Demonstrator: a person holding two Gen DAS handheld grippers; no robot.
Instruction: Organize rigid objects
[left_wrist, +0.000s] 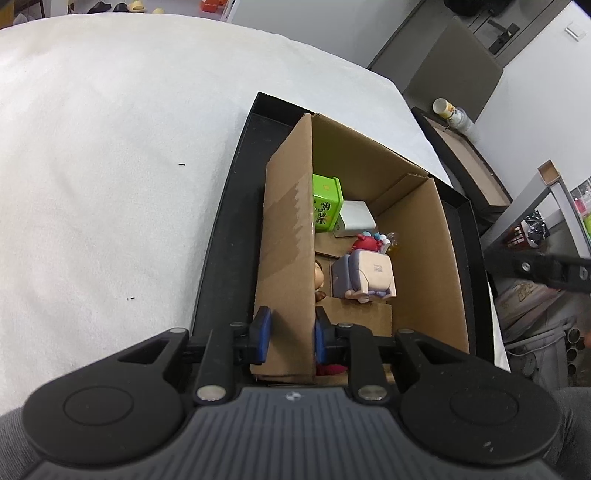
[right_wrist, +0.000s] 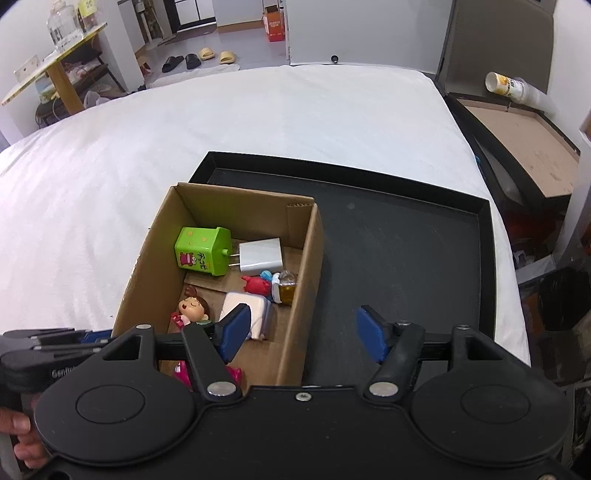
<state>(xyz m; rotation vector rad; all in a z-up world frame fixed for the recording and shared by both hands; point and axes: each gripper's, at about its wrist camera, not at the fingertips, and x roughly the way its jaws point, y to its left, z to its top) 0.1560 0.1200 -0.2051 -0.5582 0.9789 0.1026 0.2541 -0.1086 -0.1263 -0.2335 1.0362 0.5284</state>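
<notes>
A cardboard box (right_wrist: 295, 295) stands in the left part of a black tray (right_wrist: 406, 258). Inside lie a green house-shaped box (right_wrist: 203, 251), a white charger (right_wrist: 260, 254), a red crab figure (right_wrist: 255, 285), a small amber bottle (right_wrist: 287, 288), a brown-haired doll (right_wrist: 194, 308) and a white-and-purple toy (right_wrist: 258, 314). My left gripper (left_wrist: 291, 334) is shut on the box's left wall (left_wrist: 288, 240), one pad on each side. My right gripper (right_wrist: 303, 330) hovers open over the box's right wall, its pads touching nothing.
The tray rests on a white cloth-covered surface (right_wrist: 258, 122). A second dark tray with a cardboard bottom (right_wrist: 524, 147) and a stack of cups (right_wrist: 509, 86) sit off the right edge. A hand (right_wrist: 22, 443) shows at lower left.
</notes>
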